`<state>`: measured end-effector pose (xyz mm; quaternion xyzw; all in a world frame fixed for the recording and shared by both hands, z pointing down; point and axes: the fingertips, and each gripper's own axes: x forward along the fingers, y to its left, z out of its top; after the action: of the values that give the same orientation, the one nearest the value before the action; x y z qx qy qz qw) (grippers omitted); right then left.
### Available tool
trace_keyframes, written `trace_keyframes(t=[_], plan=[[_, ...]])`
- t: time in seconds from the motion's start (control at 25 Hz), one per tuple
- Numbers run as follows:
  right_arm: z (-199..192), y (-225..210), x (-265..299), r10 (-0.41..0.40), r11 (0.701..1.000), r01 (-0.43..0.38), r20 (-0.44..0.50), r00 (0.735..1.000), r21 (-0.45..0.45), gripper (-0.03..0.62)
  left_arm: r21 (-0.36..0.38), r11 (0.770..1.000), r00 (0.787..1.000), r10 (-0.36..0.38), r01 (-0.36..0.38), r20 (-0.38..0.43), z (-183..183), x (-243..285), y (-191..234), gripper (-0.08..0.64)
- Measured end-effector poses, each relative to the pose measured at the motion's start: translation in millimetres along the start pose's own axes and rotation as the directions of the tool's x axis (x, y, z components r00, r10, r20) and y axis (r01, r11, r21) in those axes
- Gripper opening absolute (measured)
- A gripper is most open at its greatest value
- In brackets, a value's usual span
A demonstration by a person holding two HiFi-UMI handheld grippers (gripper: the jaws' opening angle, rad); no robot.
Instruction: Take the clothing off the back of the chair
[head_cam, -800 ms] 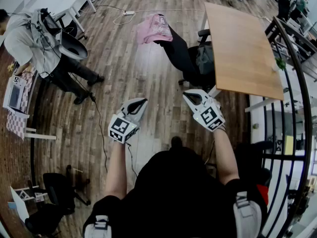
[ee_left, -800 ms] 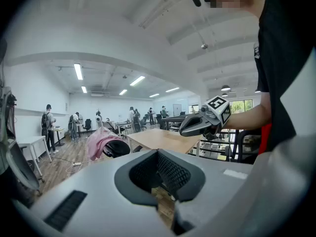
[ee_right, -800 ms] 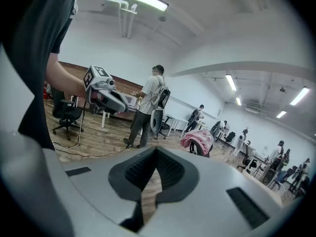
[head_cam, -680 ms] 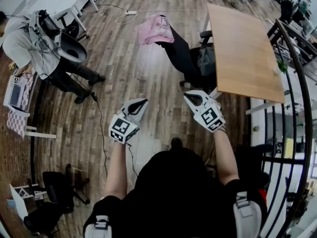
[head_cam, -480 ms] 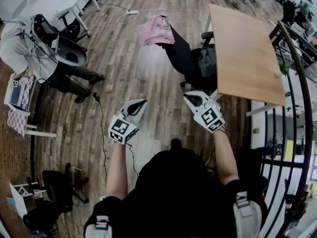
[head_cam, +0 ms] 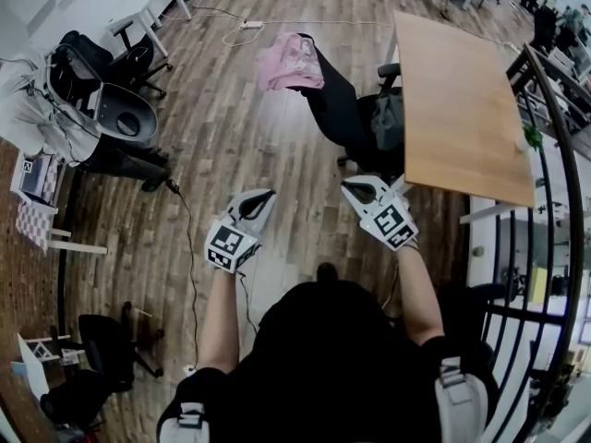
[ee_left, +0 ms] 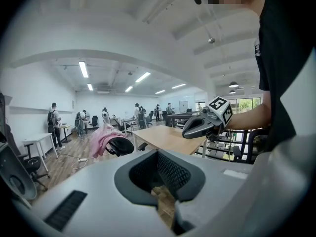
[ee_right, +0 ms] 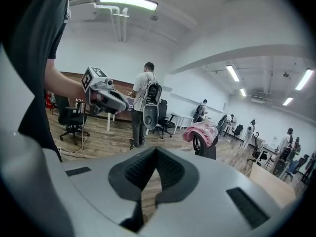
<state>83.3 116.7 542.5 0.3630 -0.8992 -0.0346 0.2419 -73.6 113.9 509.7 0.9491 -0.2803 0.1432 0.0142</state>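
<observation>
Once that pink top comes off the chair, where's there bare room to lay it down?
The wooden table beside the chair is almost wholly bare. The floor between chair and cable is open too. Crowded: the left side, with a person and office chairs.

You work under bright ceiling lights; the floor shows pale glare, and every view bends at its edges.
</observation>
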Motion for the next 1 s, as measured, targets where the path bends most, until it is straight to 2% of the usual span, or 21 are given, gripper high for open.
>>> trace_keyframes(t=[0.6, 1.0], plan=[[-30.3, -33.3, -3.9, 0.043, 0.999, -0.043, -0.023, 0.999, 0.009, -0.002, -0.021, 0.999, 0.999, 0.048, -0.048, 0.002, 6.5, 32.6, -1.5, 0.003], [-44.1, -37.4, 10.4, 0.036, 0.999, -0.035, -0.052, 0.998, 0.031, -0.002, -0.026, 0.999, 0.999, 0.039, -0.039, -0.013, -2.1, 40.9, 13.8, 0.003]])
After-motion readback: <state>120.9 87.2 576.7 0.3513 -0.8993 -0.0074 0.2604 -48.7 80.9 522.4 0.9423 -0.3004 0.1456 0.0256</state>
